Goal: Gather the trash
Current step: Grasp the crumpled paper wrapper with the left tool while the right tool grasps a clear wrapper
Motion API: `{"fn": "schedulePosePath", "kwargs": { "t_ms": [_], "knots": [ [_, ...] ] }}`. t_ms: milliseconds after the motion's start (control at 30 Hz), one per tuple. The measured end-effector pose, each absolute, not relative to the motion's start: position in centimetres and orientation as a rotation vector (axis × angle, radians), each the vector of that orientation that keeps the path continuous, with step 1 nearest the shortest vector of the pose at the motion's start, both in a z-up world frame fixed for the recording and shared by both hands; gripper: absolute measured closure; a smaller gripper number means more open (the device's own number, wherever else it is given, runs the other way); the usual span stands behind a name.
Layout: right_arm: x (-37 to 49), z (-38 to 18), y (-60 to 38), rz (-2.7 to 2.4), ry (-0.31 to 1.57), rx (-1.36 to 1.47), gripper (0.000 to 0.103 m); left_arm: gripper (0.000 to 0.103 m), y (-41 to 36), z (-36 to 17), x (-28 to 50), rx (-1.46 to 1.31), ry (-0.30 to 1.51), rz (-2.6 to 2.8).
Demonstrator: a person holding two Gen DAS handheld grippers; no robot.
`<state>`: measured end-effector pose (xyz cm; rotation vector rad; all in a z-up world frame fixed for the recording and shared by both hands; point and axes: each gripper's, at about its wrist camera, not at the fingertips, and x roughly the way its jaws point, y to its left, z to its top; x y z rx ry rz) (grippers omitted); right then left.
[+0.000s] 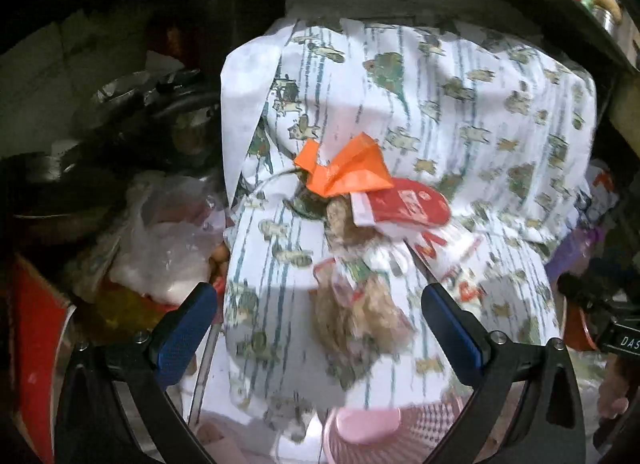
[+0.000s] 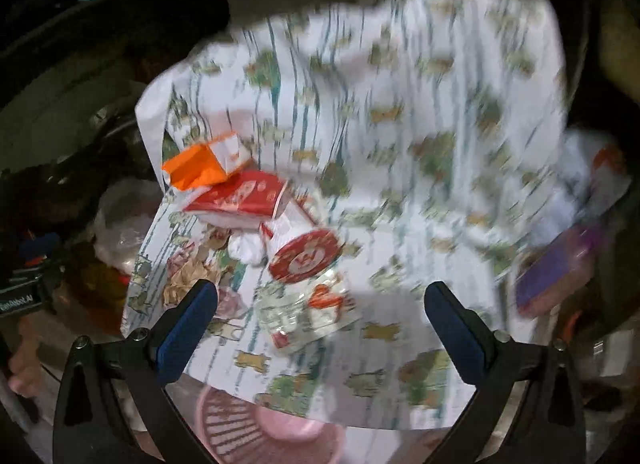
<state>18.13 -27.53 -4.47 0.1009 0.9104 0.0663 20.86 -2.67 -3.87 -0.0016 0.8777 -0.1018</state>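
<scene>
printed cloth [image 1: 460,111]: matt | orange wrapper [image 1: 352,167]: glossy, probably plastic

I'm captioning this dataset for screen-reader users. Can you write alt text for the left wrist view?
The open left gripper points at a patterned white cloth strewn with trash: an orange wrapper, a red-and-white packet and crumpled brown paper. A pink slotted basket sits below the cloth's near edge, and a clear plastic bag lies in dark clutter on the left.

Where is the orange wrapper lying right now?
The orange wrapper lies on the patterned cloth, at the far end of the trash pile, touching the red packet. In the right wrist view it sits left of centre.
</scene>
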Motion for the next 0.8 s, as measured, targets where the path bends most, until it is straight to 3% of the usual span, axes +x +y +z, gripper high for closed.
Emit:
{"fn": "schedulePosePath", "kwargs": {
  "t_ms": [467,567,667,800],
  "knots": [
    [26.2,-17.7,-29.6,0.038,1.301,0.384,0.000,0.001,-4.2,-14.3,28.3,-0.084,1.273,-0.150],
    [25.9,-19.8,-30.1,0.002,1.381,0.502,0.005,0.010,-4.5,-16.2,28.5,-0.107,1.351,-0.170],
    [25.8,-20.2,-30.2,-0.037,1.365,0.525,0.005,0.013,-4.8,-17.6,28.5,-0.150,1.405,-0.184],
    [26.6,-20.3,-28.5,-0.064,1.355,0.442,0.008,0.032,-6.1,-18.3,28.2,-0.096,1.425,-0.182]
  ]
}}
